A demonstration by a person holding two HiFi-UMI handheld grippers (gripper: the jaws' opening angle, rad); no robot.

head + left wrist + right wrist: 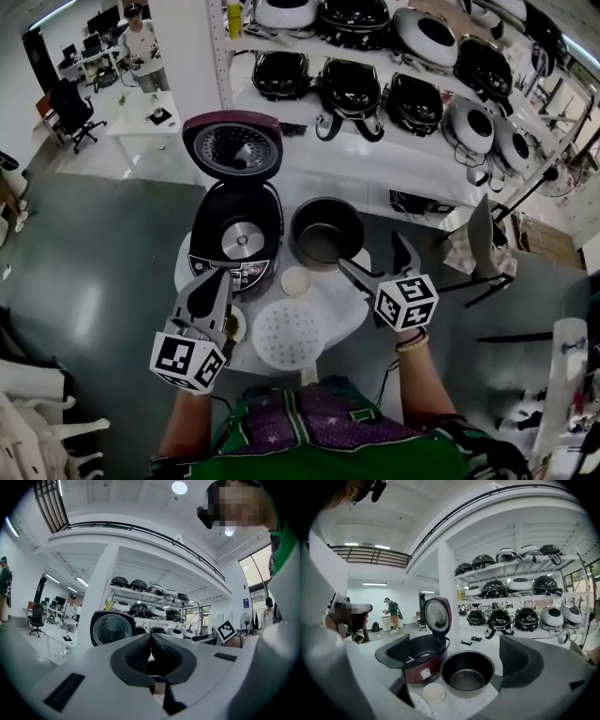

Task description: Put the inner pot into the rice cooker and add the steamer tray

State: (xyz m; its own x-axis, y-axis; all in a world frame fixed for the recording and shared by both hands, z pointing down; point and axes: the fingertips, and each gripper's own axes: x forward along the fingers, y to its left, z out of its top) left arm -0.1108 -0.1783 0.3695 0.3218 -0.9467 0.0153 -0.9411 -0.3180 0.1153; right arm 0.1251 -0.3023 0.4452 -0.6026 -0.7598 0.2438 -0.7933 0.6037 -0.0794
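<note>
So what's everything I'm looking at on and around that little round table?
rice cooker: one, dark red and black, lid open, left side of the table
inner pot: one, black, on the table right of the rice cooker
steamer tray: one, white, perforated, near edge of the table
small bowl: one, cream, between rice cooker and steamer tray
table: one, white, round
spare cookers: many, black and white, on the shelves behind
bystander: one, white top, by the far desks
left gripper: grey, jaws shut, empty, by the rice cooker's front
right gripper: grey, jaws open, empty, beside the inner pot
</note>
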